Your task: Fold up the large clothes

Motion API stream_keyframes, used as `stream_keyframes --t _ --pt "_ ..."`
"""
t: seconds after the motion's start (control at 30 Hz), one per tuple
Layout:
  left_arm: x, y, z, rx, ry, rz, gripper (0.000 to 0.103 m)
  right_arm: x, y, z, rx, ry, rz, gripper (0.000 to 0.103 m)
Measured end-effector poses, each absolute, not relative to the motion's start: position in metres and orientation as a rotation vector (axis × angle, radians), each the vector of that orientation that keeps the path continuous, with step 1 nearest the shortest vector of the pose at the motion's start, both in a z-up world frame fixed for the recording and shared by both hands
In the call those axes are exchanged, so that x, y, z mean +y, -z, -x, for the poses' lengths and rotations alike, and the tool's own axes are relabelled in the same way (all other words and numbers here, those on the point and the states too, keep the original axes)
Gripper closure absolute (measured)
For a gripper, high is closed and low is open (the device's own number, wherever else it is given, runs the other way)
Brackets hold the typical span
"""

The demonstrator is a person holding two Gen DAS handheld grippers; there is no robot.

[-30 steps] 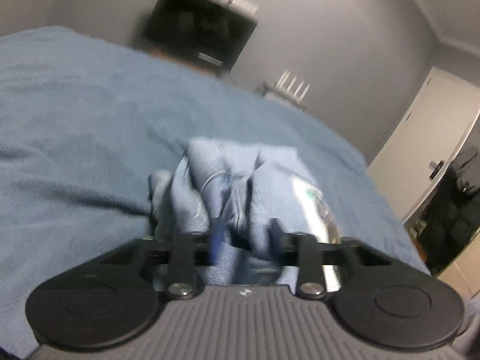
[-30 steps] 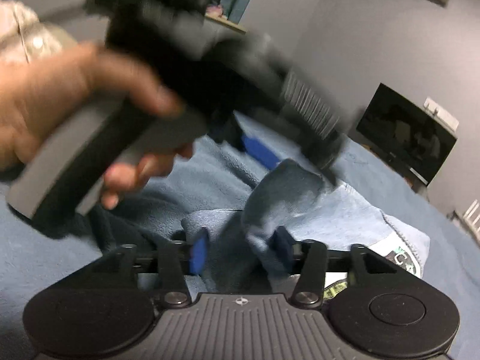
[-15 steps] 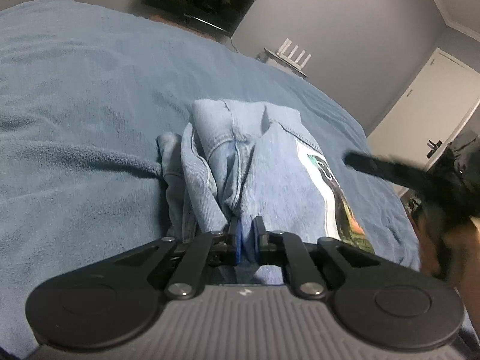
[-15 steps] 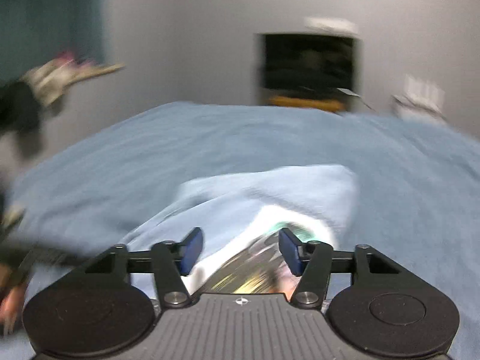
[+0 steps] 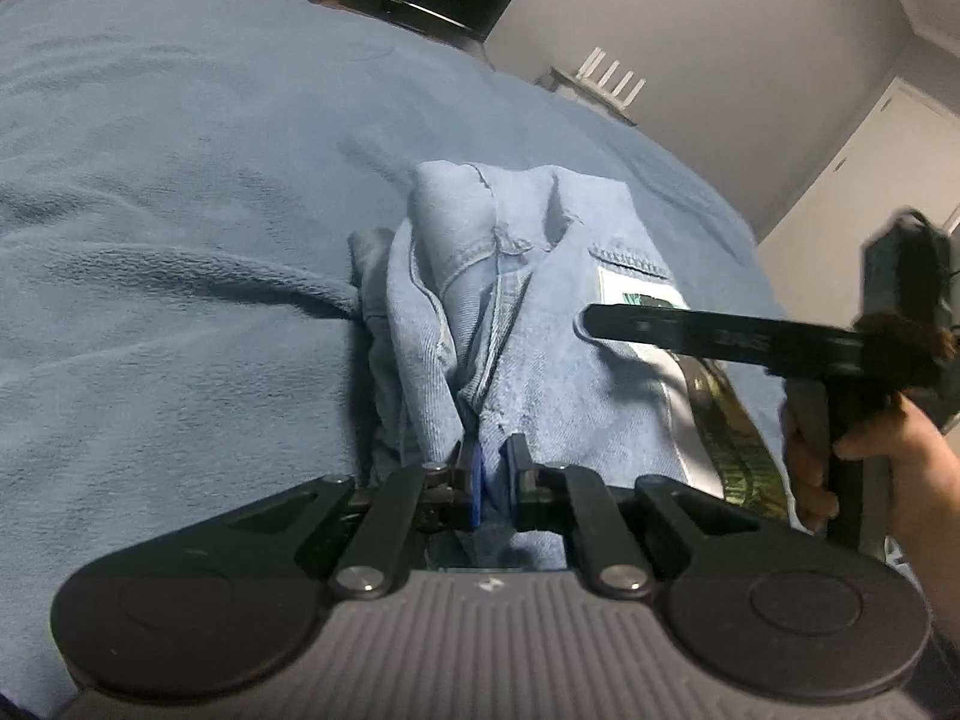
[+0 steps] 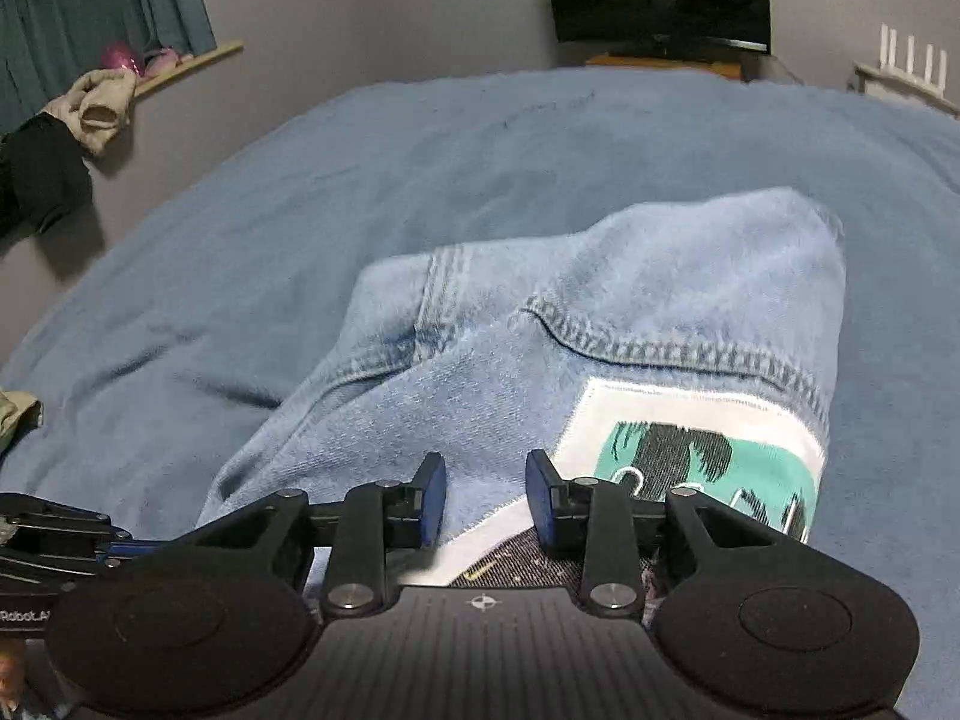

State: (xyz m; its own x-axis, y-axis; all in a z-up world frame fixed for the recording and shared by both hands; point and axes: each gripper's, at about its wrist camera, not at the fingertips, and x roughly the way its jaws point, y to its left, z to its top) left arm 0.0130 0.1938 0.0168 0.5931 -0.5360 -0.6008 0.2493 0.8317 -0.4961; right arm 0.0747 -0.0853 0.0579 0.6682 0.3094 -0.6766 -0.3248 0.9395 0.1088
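the left gripper (image 5: 492, 468), pinching the folded jacket (image 5: 540, 324) at lower centre, has stayed clamped, while the right gripper (image 6: 486, 498) has swung in from the right, spread above the printed patch (image 6: 690, 450); probably pressing the fold flat on the blanket (image 5: 150, 180).

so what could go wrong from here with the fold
1. The left hand-held gripper is shut on a bunched ridge of the denim garment; pulling may drag the whole stack and undo the fold.
2. The right hand-held gripper is open over the printed patch, holding nothing, so that side could slide or wrinkle.
3. The two grippers sit close together and might bump.
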Motion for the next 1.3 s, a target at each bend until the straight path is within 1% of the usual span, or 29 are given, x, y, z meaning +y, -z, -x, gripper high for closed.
stream_keyframes --t 0.03,0.07,0.1,0.13,0.3,0.43,0.47,0.53,0.6,0.7,0.73,0.83,0.93,1.07,1.1,1.17,1.23,1.3 --pt "0.194 -0.016 -0.013 0.819 0.469 0.381 0.098 -0.087 -0.058 -0.078 0.731 -0.36 0.018 0.065" --pt "0.193 -0.016 -0.014 0.821 0.468 0.381 0.098 -0.091 -0.063 -0.06 0.692 -0.362 0.02 0.062" --pt "0.194 -0.015 -0.014 0.822 0.47 0.385 0.098 -0.095 -0.068 -0.041 0.649 -0.367 0.036 0.052" --pt "0.194 -0.015 -0.015 0.823 0.471 0.385 0.098 -0.099 -0.075 -0.023 0.616 -0.372 0.063 0.044" --pt "0.192 -0.015 -0.014 0.826 0.469 0.373 0.099 -0.111 -0.086 0.056 0.561 -0.409 0.196 0.045" --pt "0.191 -0.017 -0.011 0.827 0.46 0.366 0.099 -0.093 -0.07 0.066 0.586 -0.434 0.323 0.045" --pt "0.191 -0.016 -0.011 0.827 0.46 0.368 0.099 -0.089 -0.066 0.071 0.578 -0.432 0.367 0.044" --pt "0.192 -0.015 -0.013 0.829 0.459 0.375 0.099 -0.078 -0.059 0.081 0.564 -0.389 0.483 0.034" --pt "0.191 -0.015 -0.013 0.827 0.46 0.375 0.099 -0.068 -0.038 0.079 0.556 -0.329 0.608 0.033" --pt "0.191 -0.015 -0.013 0.825 0.464 0.37 0.099 -0.065 -0.023 0.077 0.542 -0.289 0.664 0.034" --pt "0.191 -0.015 -0.012 0.822 0.467 0.372 0.099 -0.066 -0.02 0.077 0.55 -0.285 0.674 0.035" --pt "0.194 -0.021 -0.008 0.792 0.501 0.4 0.099 -0.072 -0.021 0.077 0.565 -0.287 0.646 0.051" --pt "0.19 -0.031 -0.001 0.77 0.59 0.4 0.098 -0.093 -0.029 0.071 0.608 -0.26 0.52 0.058" --pt "0.176 -0.02 -0.004 0.843 0.631 0.321 0.098 -0.123 -0.023 0.056 0.75 -0.258 0.347 0.059" --pt "0.177 -0.02 -0.004 0.845 0.62 0.312 0.098 -0.124 -0.024 0.054 0.762 -0.265 0.332 0.058" --pt "0.181 -0.019 -0.006 0.848 0.583 0.298 0.096 -0.121 -0.034 0.057 0.74 -0.3 0.323 0.057" --pt "0.184 -0.015 -0.008 0.859 0.553 0.292 0.092 -0.12 -0.045 0.061 0.704 -0.359 0.296 0.055" --pt "0.182 -0.015 -0.007 0.86 0.547 0.276 0.089 -0.119 -0.062 0.066 0.612 -0.401 0.259 0.056"
